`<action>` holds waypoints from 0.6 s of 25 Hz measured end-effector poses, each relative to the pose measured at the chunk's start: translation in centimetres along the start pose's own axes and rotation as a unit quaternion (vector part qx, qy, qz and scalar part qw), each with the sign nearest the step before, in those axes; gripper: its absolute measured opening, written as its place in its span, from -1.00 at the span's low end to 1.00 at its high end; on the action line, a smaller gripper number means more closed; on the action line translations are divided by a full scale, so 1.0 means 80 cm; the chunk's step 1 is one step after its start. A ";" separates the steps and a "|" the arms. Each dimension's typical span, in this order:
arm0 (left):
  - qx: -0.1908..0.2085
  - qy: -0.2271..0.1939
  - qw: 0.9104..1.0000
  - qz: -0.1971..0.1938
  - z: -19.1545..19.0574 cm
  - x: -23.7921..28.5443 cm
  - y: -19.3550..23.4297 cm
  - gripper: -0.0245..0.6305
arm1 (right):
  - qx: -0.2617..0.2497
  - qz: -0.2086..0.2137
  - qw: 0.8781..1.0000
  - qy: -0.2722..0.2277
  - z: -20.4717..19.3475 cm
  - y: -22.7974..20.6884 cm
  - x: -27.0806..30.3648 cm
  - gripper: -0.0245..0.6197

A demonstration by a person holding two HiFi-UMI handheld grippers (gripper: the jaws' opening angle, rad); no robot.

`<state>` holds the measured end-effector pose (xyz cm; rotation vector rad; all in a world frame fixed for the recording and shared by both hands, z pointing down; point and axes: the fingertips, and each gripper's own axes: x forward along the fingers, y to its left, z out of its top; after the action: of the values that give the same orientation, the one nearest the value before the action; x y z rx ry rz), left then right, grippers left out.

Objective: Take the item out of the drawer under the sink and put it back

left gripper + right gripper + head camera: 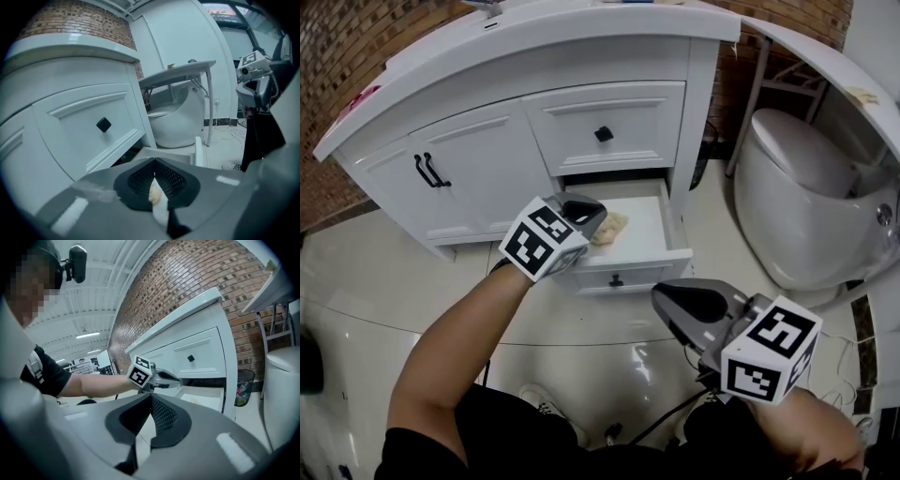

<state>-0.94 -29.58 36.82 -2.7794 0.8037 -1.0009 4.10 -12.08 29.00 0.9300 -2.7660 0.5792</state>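
Observation:
The bottom drawer (630, 265) of the white vanity (581, 56) stands pulled out. A tan, crumpled item (612, 228) lies on its white floor, near the left side. My left gripper (592, 211) hovers over the drawer's left edge, its tip just above the item, with the jaws shut. In the left gripper view the pads (140, 180) meet at the tips, and a tan-and-white sliver shows through the slit below them. My right gripper (664, 298) hangs in front of the drawer, to its right, shut and holding nothing. The right gripper view shows the left gripper (161, 377) over the drawer.
A closed upper drawer with a black knob (603, 134) sits directly above the open one. Cabinet doors (441, 169) are to the left. A white toilet (806, 187) stands close on the right. A waste bin (243, 386) sits between them. Cables (647, 431) run across the floor.

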 end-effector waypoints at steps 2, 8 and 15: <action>0.008 0.021 1.000 -0.008 -0.011 0.019 0.010 -0.89 | 0.002 0.004 1.000 -0.002 0.001 0.001 0.000 -0.91; 0.049 0.081 0.995 -0.034 -0.047 0.070 0.028 -0.80 | 0.011 0.010 1.000 -0.006 0.004 0.000 -0.003 -0.91; 0.073 0.145 0.984 -0.075 -0.086 0.120 0.029 -0.70 | 0.021 0.017 1.000 -0.001 0.002 -0.002 0.002 -0.91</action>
<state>0.02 -35.72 47.07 -2.6356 0.5255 -1.4539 4.05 -12.35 28.95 0.8940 -2.7864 0.6440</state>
